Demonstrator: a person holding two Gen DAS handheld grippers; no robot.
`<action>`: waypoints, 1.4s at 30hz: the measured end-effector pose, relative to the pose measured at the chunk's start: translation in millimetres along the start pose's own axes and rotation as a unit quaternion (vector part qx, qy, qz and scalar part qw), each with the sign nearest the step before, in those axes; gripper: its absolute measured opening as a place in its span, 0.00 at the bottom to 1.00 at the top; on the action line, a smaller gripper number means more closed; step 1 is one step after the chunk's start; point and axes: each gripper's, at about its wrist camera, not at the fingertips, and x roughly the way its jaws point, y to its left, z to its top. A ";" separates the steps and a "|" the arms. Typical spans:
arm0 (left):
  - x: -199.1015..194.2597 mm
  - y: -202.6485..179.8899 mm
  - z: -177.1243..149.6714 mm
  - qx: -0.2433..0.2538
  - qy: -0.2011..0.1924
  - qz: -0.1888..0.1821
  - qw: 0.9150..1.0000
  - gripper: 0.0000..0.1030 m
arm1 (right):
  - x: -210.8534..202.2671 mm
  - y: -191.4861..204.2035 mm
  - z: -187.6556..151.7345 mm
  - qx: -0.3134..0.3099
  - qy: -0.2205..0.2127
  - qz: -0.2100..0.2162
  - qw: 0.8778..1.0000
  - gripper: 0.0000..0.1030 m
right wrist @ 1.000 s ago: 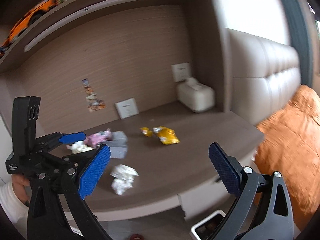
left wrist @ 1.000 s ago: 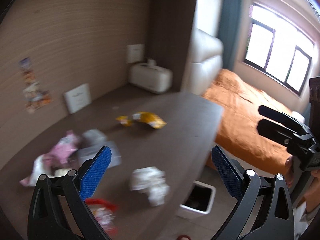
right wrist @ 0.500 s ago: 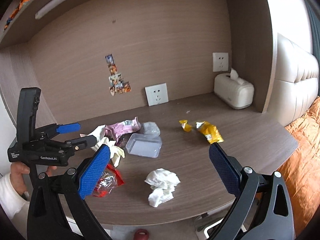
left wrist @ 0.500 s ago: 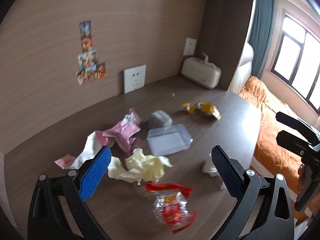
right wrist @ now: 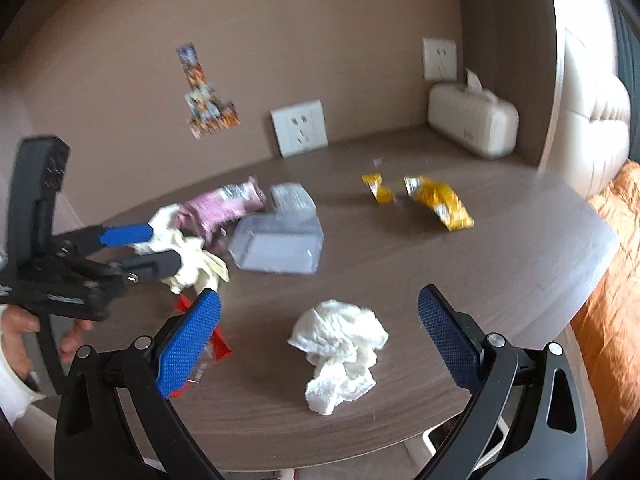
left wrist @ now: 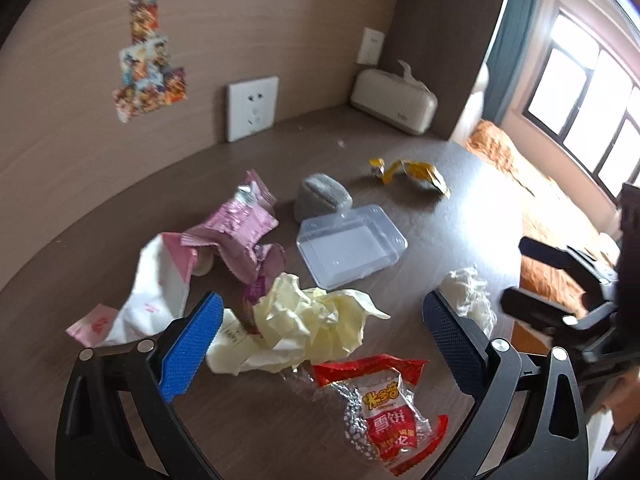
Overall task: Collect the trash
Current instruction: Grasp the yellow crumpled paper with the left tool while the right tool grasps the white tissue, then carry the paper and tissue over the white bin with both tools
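On the left of the brown desk (left wrist: 460, 208) lies a white and pink wrapper (left wrist: 154, 292), and beside it a crumpled pink packet (left wrist: 236, 232). The left gripper (left wrist: 320, 340) is wide open, with nothing between its blue pads; it hangs above a crumpled yellow paper (left wrist: 316, 324), and the red snack wrapper (left wrist: 380, 404) lies just in front of this paper. Behind them stands a clear plastic box (left wrist: 352, 246), touching a small grey pouch (left wrist: 320, 196). Further right and back is a yellow wrapper (right wrist: 436, 202), apart from the others. The right gripper (right wrist: 320, 344) is also wide open and holds nothing; it hangs above a white crumpled tissue (right wrist: 340, 352) near the front edge of the desk. In the far right corner stands a cream tissue box (right wrist: 472, 124).
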 end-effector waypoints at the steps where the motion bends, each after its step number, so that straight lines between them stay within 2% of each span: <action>1: 3.4 0.0 -0.5 0.006 0.004 -0.007 1.000 0.78 | 6.6 -0.3 -3.6 0.003 0.007 -0.006 1.000 0.96; 2: 5.4 0.1 -0.9 0.009 0.008 -0.008 1.000 0.73 | 11.7 -1.2 -6.2 0.006 0.012 -0.010 1.000 0.96; 4: 10.9 0.8 -2.3 0.019 0.019 -0.015 1.000 0.57 | 20.4 -2.3 -10.6 0.012 0.022 -0.014 1.000 0.96; 7: 13.3 2.0 -4.4 0.027 0.024 -0.026 0.999 0.42 | 31.5 -4.0 -17.3 0.016 0.033 -0.021 0.999 0.93; 10: 12.6 2.8 -5.2 0.035 0.027 -0.030 0.999 0.35 | 42.2 -4.2 -24.2 0.014 0.048 -0.026 0.998 0.63; 12: 11.0 3.4 -4.3 0.037 0.027 -0.033 0.998 0.32 | 41.1 0.0 -26.8 -0.002 0.040 -0.038 0.998 0.37; 15: 3.9 3.3 -0.7 0.039 0.019 -0.034 0.998 0.29 | 38.1 7.1 -24.3 -0.016 0.038 -0.050 0.998 0.26; 26: -39.8 0.7 23.1 0.042 -0.030 -0.038 0.998 0.28 | -13.0 18.7 15.8 -0.020 -0.030 -0.034 0.999 0.25; 33: -64.3 -18.6 36.1 0.062 -0.057 -0.043 0.996 0.28 | -43.2 10.7 38.3 -0.008 -0.070 -0.026 0.997 0.24; 42: -70.3 -56.0 47.5 0.084 -0.070 -0.068 0.992 0.28 | -74.0 -8.0 41.9 -0.006 -0.094 -0.045 0.995 0.24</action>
